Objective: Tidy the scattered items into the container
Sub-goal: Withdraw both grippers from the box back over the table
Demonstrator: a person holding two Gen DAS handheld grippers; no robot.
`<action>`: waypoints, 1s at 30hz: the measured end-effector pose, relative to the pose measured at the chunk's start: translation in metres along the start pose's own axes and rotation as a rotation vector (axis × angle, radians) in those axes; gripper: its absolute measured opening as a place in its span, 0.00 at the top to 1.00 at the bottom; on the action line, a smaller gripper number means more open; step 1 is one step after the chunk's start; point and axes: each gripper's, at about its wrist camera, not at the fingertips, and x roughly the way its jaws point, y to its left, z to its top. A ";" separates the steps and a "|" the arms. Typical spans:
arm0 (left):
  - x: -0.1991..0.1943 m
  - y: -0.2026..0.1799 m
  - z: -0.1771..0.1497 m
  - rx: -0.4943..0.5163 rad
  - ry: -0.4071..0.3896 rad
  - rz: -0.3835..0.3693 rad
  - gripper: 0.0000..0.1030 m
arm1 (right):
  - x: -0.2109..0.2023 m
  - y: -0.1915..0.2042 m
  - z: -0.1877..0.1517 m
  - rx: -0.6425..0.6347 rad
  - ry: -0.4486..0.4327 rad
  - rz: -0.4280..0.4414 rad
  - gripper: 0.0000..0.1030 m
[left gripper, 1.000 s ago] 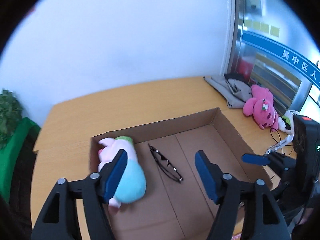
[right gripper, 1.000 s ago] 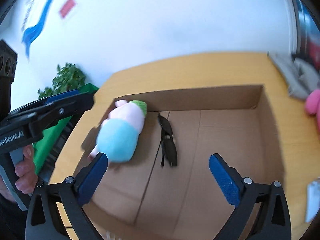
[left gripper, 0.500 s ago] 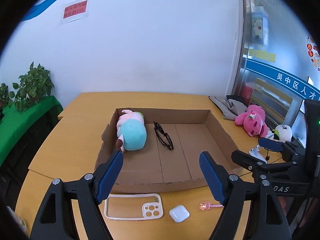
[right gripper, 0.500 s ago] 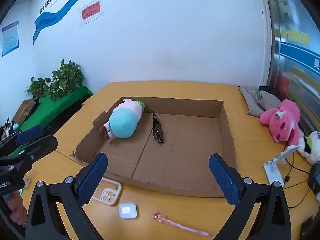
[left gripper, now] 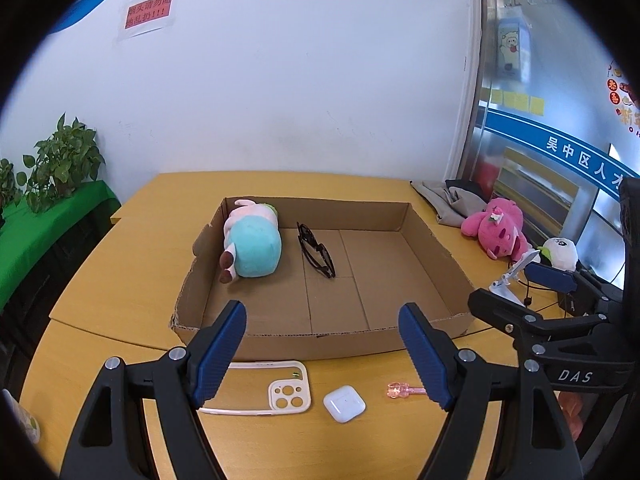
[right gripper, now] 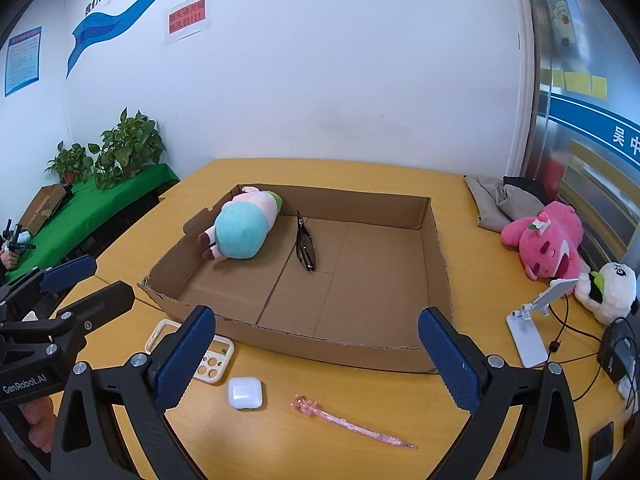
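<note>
A shallow cardboard box (left gripper: 436,248) (right gripper: 438,264) lies on the wooden table. Inside it rest a teal and pink plush (left gripper: 252,246) (right gripper: 240,230) at the left and black sunglasses (left gripper: 316,256) (right gripper: 306,246) in the middle. In front of the box lie a cream phone case (left gripper: 280,392) (right gripper: 208,362), a white earbud case (left gripper: 344,402) (right gripper: 245,393) and a pink pen (left gripper: 404,390) (right gripper: 348,420). My left gripper (left gripper: 322,354) hangs open above these, nothing between its fingers. My right gripper (right gripper: 316,354) is open and empty too, beside the left one.
At the right of the table sit a pink plush (left gripper: 496,230) (right gripper: 548,240), a white panda plush (right gripper: 608,292), a grey cloth (right gripper: 504,200), a white phone stand (right gripper: 532,328) and cables. Potted plants (right gripper: 124,152) stand on a green shelf at the left.
Both grippers have pulled back from over the box, so the near table edge with the phone case, earbud case and pen has come into view. Both stayed open.
</note>
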 end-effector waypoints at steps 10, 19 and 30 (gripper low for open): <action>0.000 -0.001 -0.004 -0.021 0.001 0.008 0.24 | 0.006 0.009 -0.003 -0.030 0.003 0.001 0.00; 0.004 -0.003 -0.009 -0.015 0.016 0.004 0.24 | 0.011 0.007 -0.007 -0.022 0.023 -0.001 0.00; 0.016 0.007 -0.022 -0.023 0.088 -0.028 0.24 | 0.027 -0.019 -0.023 -0.035 0.081 -0.004 0.00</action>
